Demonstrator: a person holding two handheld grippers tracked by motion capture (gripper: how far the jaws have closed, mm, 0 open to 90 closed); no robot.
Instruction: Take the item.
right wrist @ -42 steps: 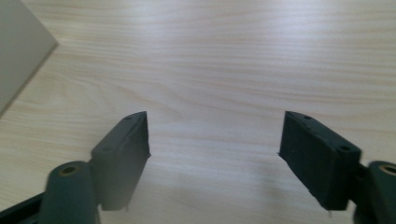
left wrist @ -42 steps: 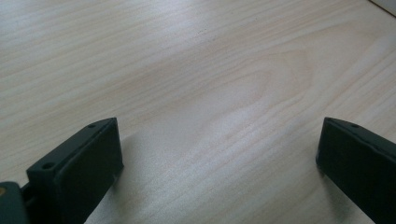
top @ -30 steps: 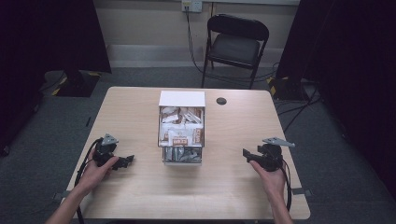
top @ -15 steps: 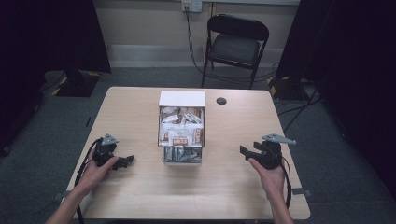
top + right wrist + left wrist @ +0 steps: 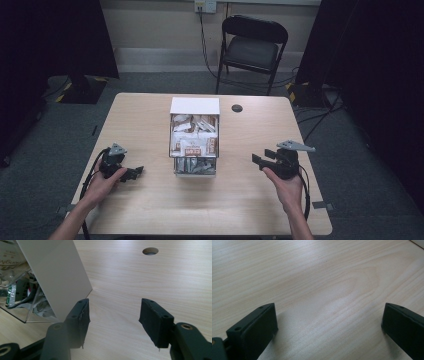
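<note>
A clear plastic organiser box (image 5: 194, 135) with a white top stands at the table's middle, holding several sachets and packets in tiers. My left gripper (image 5: 136, 173) rests low on the table at the left, held by a hand, open with bare wood between its jaws (image 5: 327, 322). My right gripper (image 5: 258, 160) is held at the right, pointing toward the box, open and holding nothing (image 5: 113, 315). In the right gripper view the box's white side wall (image 5: 57, 275) and clear lower drawer (image 5: 22, 302) stand just left of the jaws.
The light wooden table (image 5: 150, 210) has a round cable hole (image 5: 237, 108) behind the box. A black folding chair (image 5: 252, 50) stands beyond the far edge. Cables trail from both grippers off the front corners.
My right gripper has shifted slightly left toward the box and lifted a little. The left gripper has stayed where it was.
</note>
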